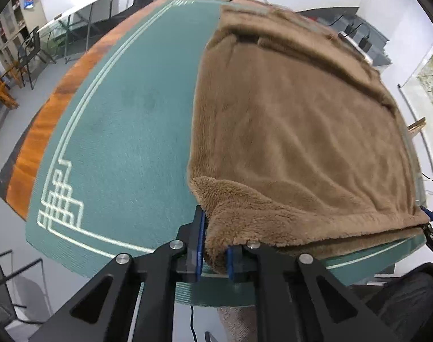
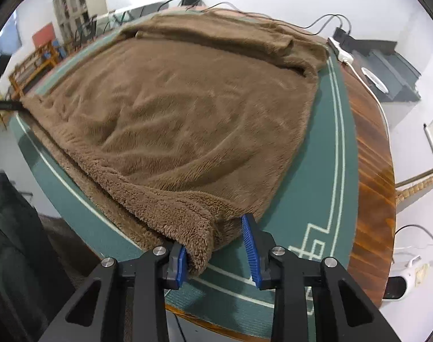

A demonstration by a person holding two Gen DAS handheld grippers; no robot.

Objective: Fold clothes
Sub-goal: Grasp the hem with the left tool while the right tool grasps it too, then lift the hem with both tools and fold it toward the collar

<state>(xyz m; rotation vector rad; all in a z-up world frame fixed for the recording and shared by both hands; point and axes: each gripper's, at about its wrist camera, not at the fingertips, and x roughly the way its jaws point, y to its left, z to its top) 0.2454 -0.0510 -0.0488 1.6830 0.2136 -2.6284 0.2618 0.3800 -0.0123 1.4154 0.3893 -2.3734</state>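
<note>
Brown fleece garment (image 1: 296,131) lies spread flat on the green mat (image 1: 125,142) that covers a wooden table (image 1: 42,131), taking up the mat's right half in the left wrist view, with its far end folded over into a thick band. Near hem curls up, showing the curly fleece underside. Left gripper (image 1: 215,252) has its blue pads clamped on the near left corner of the hem, fabric bunched tight between them. Right gripper (image 2: 218,256) sits at the near right corner: jaws partly apart, the fleece fold lies against the left pad (image 2: 182,265) while the right pad (image 2: 252,250) stands clear of the cloth with mat showing in the gap, so no pinch there. White greek-key border lines (image 2: 313,239) of the mat run just beside the right pad. White power strip (image 2: 341,50) and cables on the far right table edge, well apart from the garment
</note>
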